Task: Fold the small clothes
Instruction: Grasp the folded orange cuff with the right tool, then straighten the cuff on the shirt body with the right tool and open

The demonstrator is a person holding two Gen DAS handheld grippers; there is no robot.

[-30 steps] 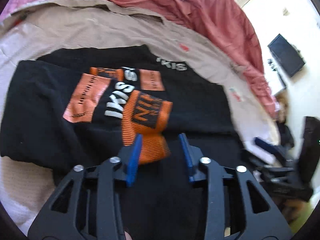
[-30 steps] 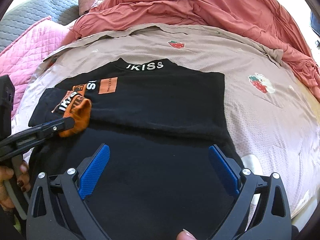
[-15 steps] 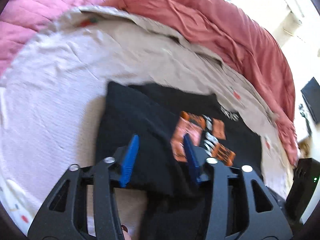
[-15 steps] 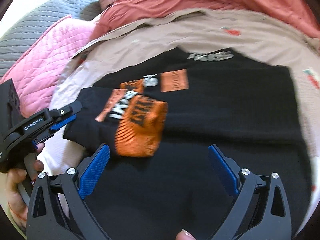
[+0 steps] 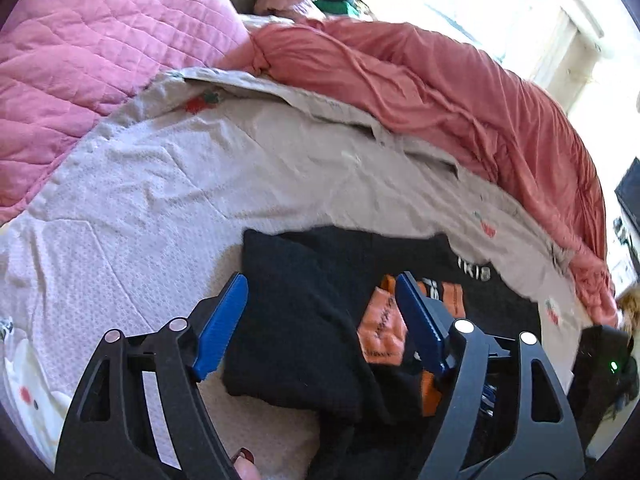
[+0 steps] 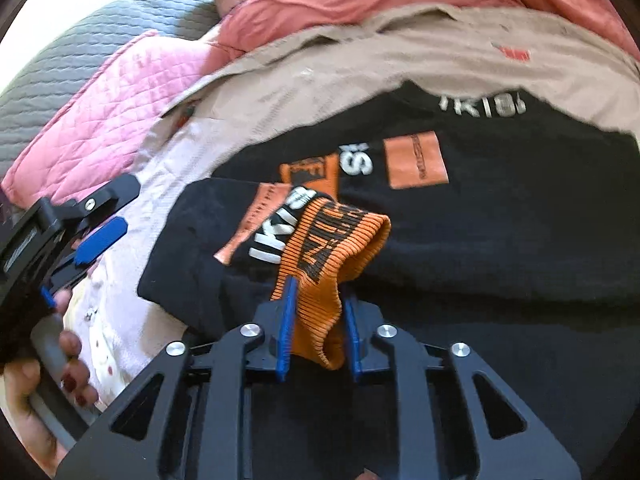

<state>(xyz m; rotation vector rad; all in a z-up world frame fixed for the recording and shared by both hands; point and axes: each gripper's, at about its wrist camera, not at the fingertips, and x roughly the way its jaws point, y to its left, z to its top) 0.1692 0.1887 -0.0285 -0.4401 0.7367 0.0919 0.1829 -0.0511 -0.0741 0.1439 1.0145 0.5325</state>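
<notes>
A black sweater (image 6: 500, 220) with orange patches and white lettering lies on the bed, one sleeve folded across it. That sleeve ends in an orange ribbed cuff (image 6: 340, 236). My right gripper (image 6: 319, 292) is closing, and its blue pads pinch the cuff's near end. In the left wrist view my left gripper (image 5: 320, 280) hovers over the folded edge of the sweater (image 5: 300, 312). Its jaws are opening and the pads touch nothing. The left gripper (image 6: 100, 236) also shows at the left of the right wrist view, held by a hand (image 6: 40, 392).
A beige sheet (image 5: 180, 180) with strawberry prints covers the bed. A pink quilt (image 5: 100, 60) lies at the far left and a bunched salmon blanket (image 5: 440, 100) runs along the back and right. A grey quilted cover (image 6: 80, 40) sits beyond the pink quilt.
The left gripper let go of the orange cuff, swung away to the left and widened. The right gripper came over to the cuff and went from wide open to closed on it.
</notes>
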